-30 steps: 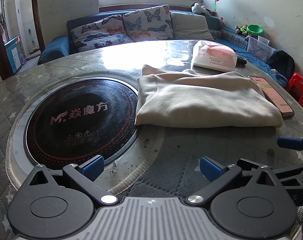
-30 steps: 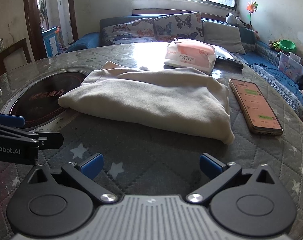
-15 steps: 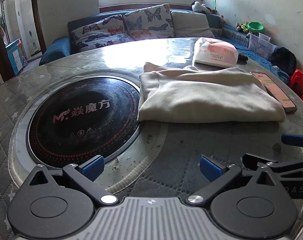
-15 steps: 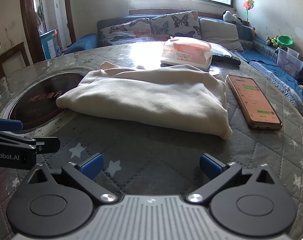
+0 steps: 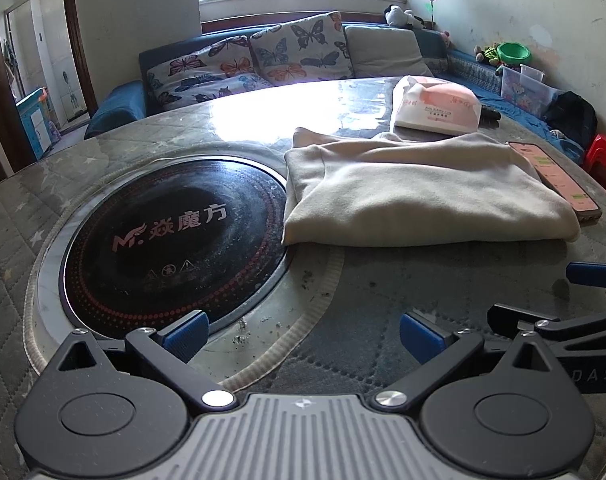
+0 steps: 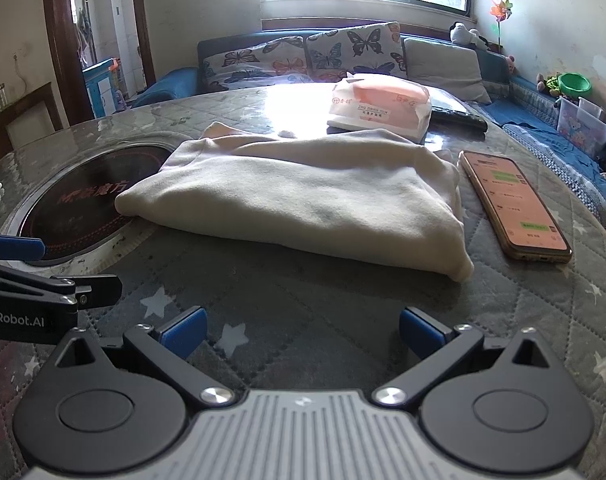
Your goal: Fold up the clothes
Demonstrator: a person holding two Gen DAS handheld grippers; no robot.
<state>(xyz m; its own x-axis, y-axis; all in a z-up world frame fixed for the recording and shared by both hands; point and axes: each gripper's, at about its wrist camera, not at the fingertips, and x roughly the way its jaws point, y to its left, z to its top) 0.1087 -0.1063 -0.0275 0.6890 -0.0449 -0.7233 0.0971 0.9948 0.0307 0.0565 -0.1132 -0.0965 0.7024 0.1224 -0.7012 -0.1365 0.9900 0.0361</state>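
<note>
A cream garment [image 5: 415, 196] lies folded into a flat rectangle on the round quilted table [image 5: 383, 300], to the right of the black cooktop; it also shows in the right wrist view [image 6: 311, 196]. My left gripper [image 5: 301, 334] is open and empty, held low over the table in front of the garment. My right gripper [image 6: 301, 330] is open and empty, also short of the garment's near edge. The right gripper's fingertips [image 5: 591, 274] show at the right edge of the left wrist view. The left gripper's fingertips [image 6: 15, 248] show at the left edge of the right wrist view.
A round black induction cooktop [image 5: 171, 236] is set into the table at left. A phone [image 6: 511, 204] lies right of the garment. A pink-and-white tissue pack [image 6: 379, 106] and a dark remote [image 6: 459, 118] lie behind it. A sofa with butterfly cushions [image 5: 263, 60] stands beyond the table.
Both grippers have drawn back slightly from the garment and stayed open. The folded garment has not moved.
</note>
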